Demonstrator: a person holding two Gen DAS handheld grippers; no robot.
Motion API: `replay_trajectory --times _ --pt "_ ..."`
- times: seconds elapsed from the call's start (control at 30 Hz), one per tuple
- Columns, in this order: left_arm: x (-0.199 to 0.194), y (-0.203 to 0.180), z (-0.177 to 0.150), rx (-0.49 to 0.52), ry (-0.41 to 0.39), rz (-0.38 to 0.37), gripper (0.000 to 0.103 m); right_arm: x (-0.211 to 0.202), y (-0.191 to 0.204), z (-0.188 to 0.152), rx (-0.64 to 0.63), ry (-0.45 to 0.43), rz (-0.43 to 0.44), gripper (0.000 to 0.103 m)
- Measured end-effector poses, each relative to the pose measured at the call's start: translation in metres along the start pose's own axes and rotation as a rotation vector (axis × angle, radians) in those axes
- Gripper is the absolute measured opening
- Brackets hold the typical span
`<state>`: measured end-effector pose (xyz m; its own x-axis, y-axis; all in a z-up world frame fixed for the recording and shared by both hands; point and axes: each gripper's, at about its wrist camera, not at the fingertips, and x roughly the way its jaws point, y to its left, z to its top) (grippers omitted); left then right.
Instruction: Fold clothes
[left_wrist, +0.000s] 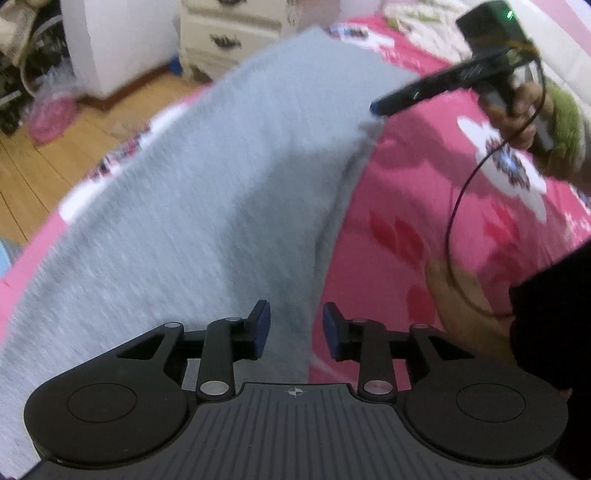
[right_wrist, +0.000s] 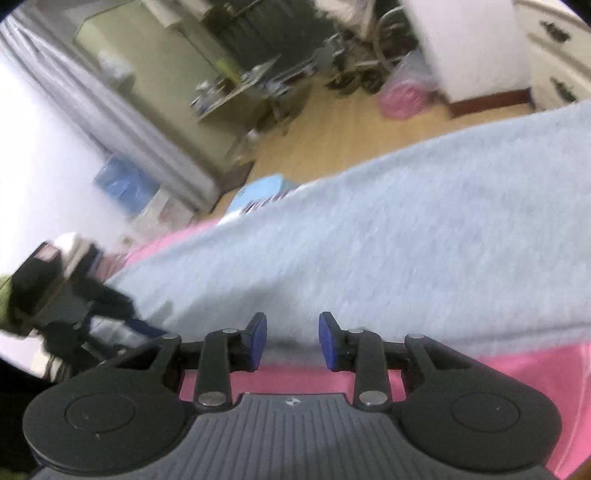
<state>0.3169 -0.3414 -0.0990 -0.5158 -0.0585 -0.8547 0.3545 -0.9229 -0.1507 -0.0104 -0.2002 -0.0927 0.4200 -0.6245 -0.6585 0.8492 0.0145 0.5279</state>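
Note:
A grey garment (left_wrist: 207, 206) lies stretched over the pink bedspread (left_wrist: 424, 206). In the left wrist view my left gripper (left_wrist: 295, 332) stands open, and the garment's near edge runs down through the gap without touching either pad. My right gripper (left_wrist: 375, 109), held by a hand in a green sleeve, has its tip just above the garment's far right corner. In the right wrist view that gripper (right_wrist: 292, 339) is open over the grey garment (right_wrist: 406, 240), with nothing pinched between its blue pads. My left gripper (right_wrist: 140, 326) shows blurred at the left edge of the cloth.
A cable (left_wrist: 454, 221) loops from the right gripper over the bed. A white dresser (left_wrist: 229, 37) and a pink bag (left_wrist: 51, 114) stand on the wooden floor (left_wrist: 44, 162) beyond the bed. A blue box (right_wrist: 258, 188), a desk and clutter sit farther off.

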Motion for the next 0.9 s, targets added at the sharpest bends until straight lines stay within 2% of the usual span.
replay_trajectory --times 0.17,0.23,0.3,0.4,0.5,0.53,0.57,0.67,0.73,0.83,0.9 --pt "0.014 -0.025 0.022 0.133 -0.085 0.033 0.031 0.035 0.015 -0.003 -0.099 0.067 -0.123 0.029" --pt "0.025 -0.04 0.027 0.191 -0.118 0.049 0.031 0.051 0.018 -0.013 -0.168 0.125 -0.212 0.029" --pt "0.038 -0.051 0.031 0.236 -0.139 0.082 0.031 0.064 0.016 -0.025 -0.241 0.184 -0.304 0.022" --pt "0.055 -0.062 0.032 0.298 -0.155 0.146 0.03 0.055 0.017 -0.026 -0.222 0.17 -0.314 0.022" --pt "0.071 -0.065 0.031 0.323 -0.142 0.159 0.03 0.041 0.02 -0.023 -0.222 0.114 -0.327 0.022" --pt "0.076 -0.064 0.03 0.318 -0.133 0.156 0.026 0.038 0.018 -0.023 -0.214 0.092 -0.317 0.022" --pt "0.078 -0.061 0.029 0.307 -0.129 0.146 0.015 0.036 0.017 -0.023 -0.207 0.079 -0.311 0.022" --pt "0.079 -0.061 0.025 0.302 -0.138 0.11 0.001 0.045 0.006 -0.029 -0.211 0.118 -0.375 0.022" --pt "0.079 -0.064 0.023 0.313 -0.144 0.088 0.0 0.042 0.001 -0.03 -0.186 0.11 -0.377 0.022" --pt "0.082 -0.066 0.018 0.318 -0.12 0.052 0.0 0.022 0.007 -0.022 -0.188 0.02 -0.394 0.022" --pt "0.087 -0.063 0.016 0.282 -0.107 0.029 0.0 0.015 0.001 -0.019 -0.163 -0.026 -0.409 0.022"
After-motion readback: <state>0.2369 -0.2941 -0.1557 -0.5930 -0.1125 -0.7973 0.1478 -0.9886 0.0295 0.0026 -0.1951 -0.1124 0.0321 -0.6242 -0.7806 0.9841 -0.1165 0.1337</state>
